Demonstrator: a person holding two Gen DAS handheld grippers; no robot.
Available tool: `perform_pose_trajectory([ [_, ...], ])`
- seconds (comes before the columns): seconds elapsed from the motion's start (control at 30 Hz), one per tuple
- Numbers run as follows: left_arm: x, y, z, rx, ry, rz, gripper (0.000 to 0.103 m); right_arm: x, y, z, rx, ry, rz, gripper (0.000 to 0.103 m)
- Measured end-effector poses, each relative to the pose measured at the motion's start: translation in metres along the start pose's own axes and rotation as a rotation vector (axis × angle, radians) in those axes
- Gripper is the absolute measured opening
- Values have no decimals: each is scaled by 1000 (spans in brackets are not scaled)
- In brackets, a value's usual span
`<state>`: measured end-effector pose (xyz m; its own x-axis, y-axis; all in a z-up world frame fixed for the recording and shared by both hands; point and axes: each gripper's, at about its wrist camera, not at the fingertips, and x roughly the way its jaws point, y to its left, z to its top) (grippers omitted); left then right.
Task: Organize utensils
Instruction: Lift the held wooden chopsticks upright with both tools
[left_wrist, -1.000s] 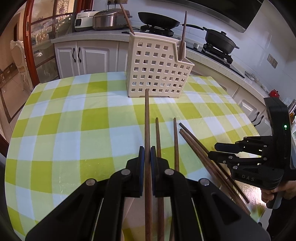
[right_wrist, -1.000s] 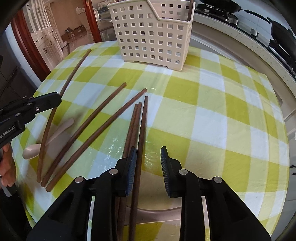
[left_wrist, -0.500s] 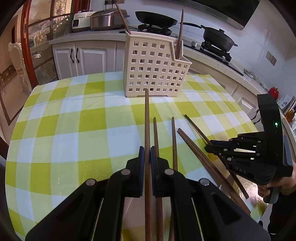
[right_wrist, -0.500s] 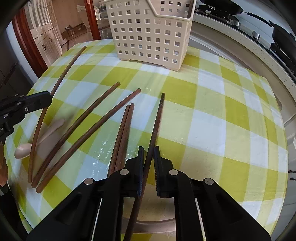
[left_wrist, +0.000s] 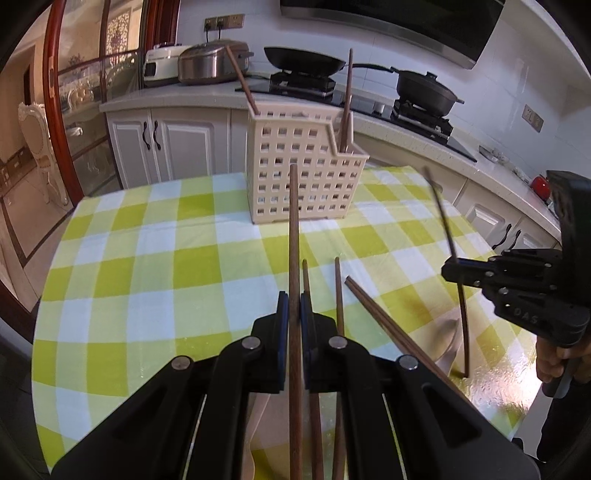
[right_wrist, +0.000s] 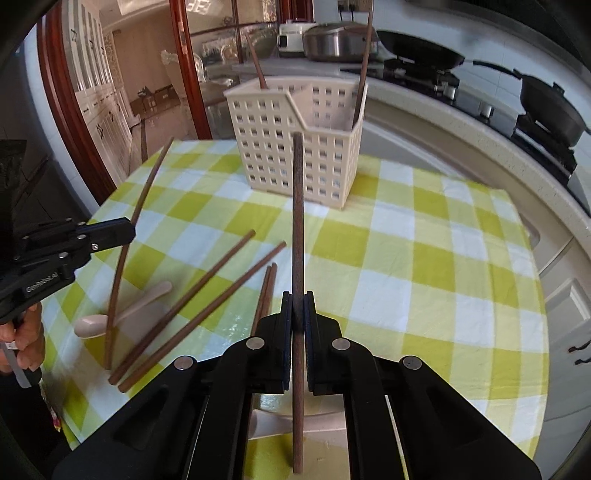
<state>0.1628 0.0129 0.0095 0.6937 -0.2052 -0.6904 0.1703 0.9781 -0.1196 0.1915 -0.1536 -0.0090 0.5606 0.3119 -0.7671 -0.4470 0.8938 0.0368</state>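
A cream perforated utensil basket (left_wrist: 306, 173) stands at the far side of the checked table and also shows in the right wrist view (right_wrist: 295, 147), with two chopsticks standing in it. My left gripper (left_wrist: 291, 306) is shut on a brown chopstick (left_wrist: 293, 229) that points at the basket. My right gripper (right_wrist: 297, 306) is shut on another brown chopstick (right_wrist: 297, 206), lifted off the table; it appears in the left wrist view (left_wrist: 448, 243) tilted upward. Several loose chopsticks (right_wrist: 207, 295) and a cream spoon (right_wrist: 122, 314) lie on the cloth between the grippers.
The round table has a yellow-green checked cloth (left_wrist: 147, 258). Behind it runs a kitchen counter with a stove and pans (left_wrist: 424, 92), rice cookers (left_wrist: 207, 62) and white cabinets (left_wrist: 173, 147). A cream flat utensil (right_wrist: 325, 421) lies at the near table edge.
My right gripper closed on a chopstick and lifted it off the table, swinging it to point at the basket. My left gripper rose a little, still holding its chopstick.
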Motion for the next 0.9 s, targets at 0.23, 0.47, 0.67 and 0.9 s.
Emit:
perform_pose_trajectory([
  [0.23,-29,-2,10,6,-56,-31,6,-37,2,-1,-17,-70,-19,6],
  [0.47,-34,-4,11,6,-65,-31,6,-46,-3,-6,-6,-80,-24,6],
  [0.67,-45,-5,12,14,-90,-27,6,-57,-8,-7,-6,-91,-33,6],
  [0.9,-55,-4,14,24,-113,-25,6,-63,-14,-5,1,-101,-37,6],
])
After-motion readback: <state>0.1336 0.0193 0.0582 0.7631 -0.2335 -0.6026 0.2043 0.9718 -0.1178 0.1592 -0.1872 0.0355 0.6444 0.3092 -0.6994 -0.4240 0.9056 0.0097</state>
